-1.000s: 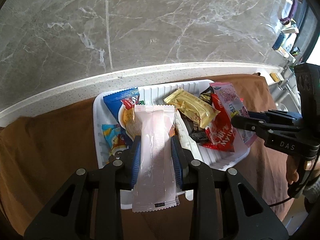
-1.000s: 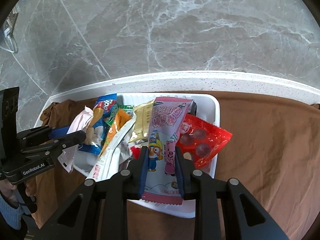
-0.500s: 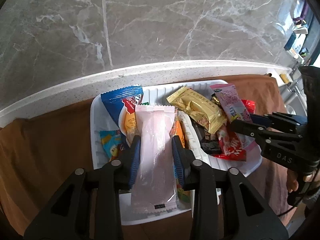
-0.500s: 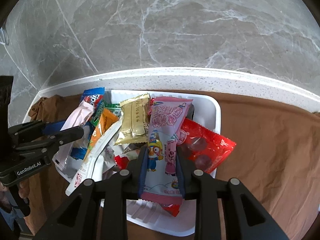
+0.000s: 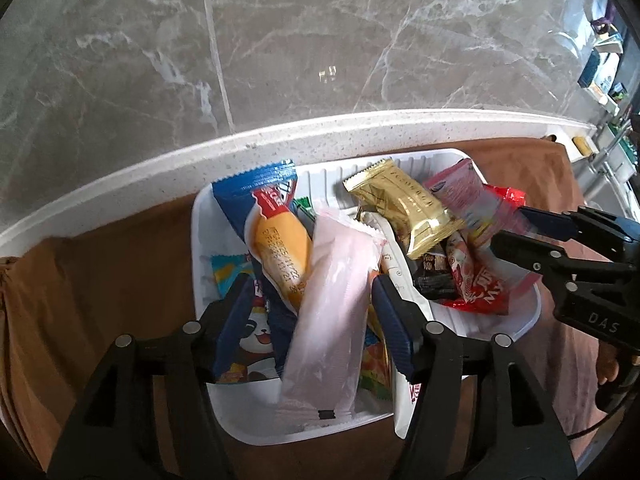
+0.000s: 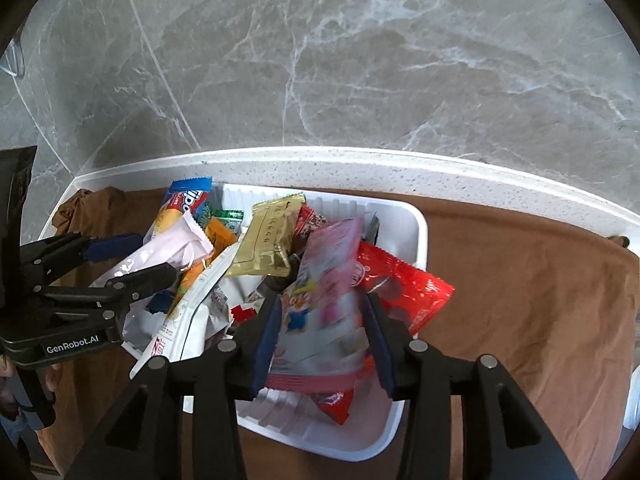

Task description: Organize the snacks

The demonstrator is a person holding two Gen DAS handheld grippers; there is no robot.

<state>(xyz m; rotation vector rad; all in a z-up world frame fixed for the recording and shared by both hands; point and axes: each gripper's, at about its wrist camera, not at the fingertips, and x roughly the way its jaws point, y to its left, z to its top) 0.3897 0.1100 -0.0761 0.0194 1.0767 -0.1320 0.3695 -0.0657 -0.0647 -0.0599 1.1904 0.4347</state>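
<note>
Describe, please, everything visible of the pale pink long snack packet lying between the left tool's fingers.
The pale pink long snack packet is a slim plastic pouch, almost plain, with crimped ends and a small dark mark near its lower end. It lies tilted, on top of other snacks in the white ribbed plastic tray. It is between the fingers of the left tool, whose jaws are opening and no longer press it.

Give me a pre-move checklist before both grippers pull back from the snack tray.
1. Left gripper jaws opening, pale pink packet between them, pads clear of it: ok.
2. Right gripper jaws opening, pink cartoon packet between them, pads clear: ok.
3. Both packets over the white tray: ok.
4. Pale pink packet fully settled, blurred: cannot tell.
5. Red packet inside the rim: not ok, it overhangs onto the brown cloth.
</note>
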